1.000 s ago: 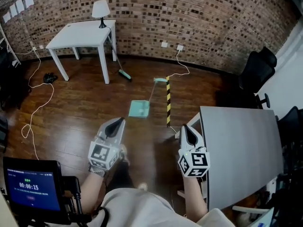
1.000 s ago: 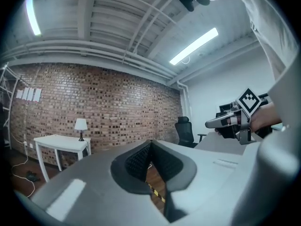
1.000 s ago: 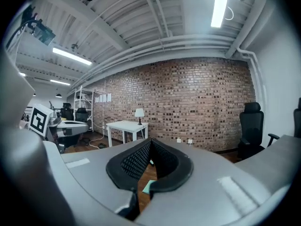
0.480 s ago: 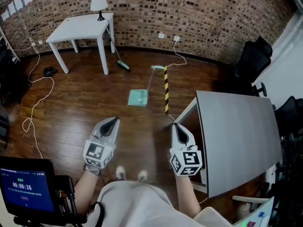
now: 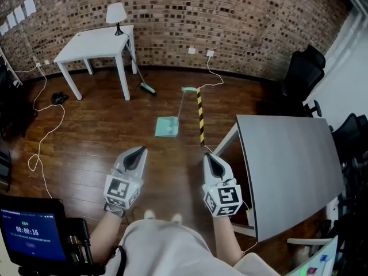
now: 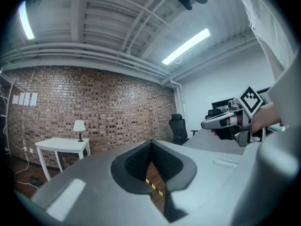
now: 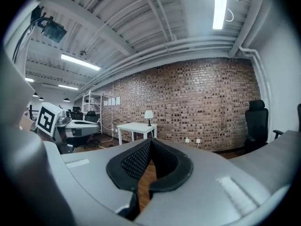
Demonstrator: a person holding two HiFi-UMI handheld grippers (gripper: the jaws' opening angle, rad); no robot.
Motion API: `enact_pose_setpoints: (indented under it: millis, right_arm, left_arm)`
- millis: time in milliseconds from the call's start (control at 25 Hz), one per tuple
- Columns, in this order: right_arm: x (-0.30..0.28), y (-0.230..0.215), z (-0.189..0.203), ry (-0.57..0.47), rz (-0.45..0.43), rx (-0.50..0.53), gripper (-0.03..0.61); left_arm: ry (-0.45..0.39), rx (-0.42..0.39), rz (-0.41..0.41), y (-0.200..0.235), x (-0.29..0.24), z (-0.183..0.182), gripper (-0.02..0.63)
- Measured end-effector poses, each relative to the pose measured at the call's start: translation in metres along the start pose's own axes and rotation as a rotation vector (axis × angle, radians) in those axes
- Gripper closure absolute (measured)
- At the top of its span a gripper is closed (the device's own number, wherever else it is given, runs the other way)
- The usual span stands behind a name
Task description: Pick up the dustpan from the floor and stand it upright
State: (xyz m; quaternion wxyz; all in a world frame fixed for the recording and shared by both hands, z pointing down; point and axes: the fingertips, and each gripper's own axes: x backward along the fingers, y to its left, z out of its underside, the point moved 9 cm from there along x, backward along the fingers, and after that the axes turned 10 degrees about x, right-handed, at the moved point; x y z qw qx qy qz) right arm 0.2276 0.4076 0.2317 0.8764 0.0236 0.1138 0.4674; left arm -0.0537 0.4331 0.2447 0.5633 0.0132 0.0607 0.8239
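Two tables [image 5: 95, 42] [image 5: 287, 171], one dustpan [image 5: 167, 127], maybe two chairs [image 5: 302, 73] [image 5: 353, 142].

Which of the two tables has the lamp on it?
The white table by the brick wall; the lamp stands at its far corner. The grey table sits beside the right gripper.

The floor [image 5: 98, 137] is dark brown wood. The dustpan [image 5: 167, 126] lies flat on it near the middle, with its long handle [image 5: 181, 103] pointing to the brick wall [image 5: 241, 16]. A yellow and black pole [image 5: 200, 117] lies on the floor just beside the dustpan. A white counter [image 5: 95, 39] stands by the wall with a lamp [image 5: 116, 13] on top. A broom [image 5: 148, 88] rests its head on the floor near one leg. A white cable [image 5: 43, 137] curls over the floor at the left. A grey counter [image 5: 287, 165] stands at the right, and a black chair [image 5: 302, 73] stands past it.
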Motion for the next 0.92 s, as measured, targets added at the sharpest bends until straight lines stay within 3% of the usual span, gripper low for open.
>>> enact_pose_setpoints:
  millis: [160,920]
  right_arm:
    - [-0.009,0.004,-0.002,0.004,-0.011,0.045,0.568]
    - [-0.026,0.012,-0.002,0.021,0.011,0.032,0.568]
  left_arm:
    - [0.002,0.001,0.004,0.002,-0.003,0.003,0.612]
    - [-0.014,0.002,0.009,0.016,-0.002,0.004,0.612]
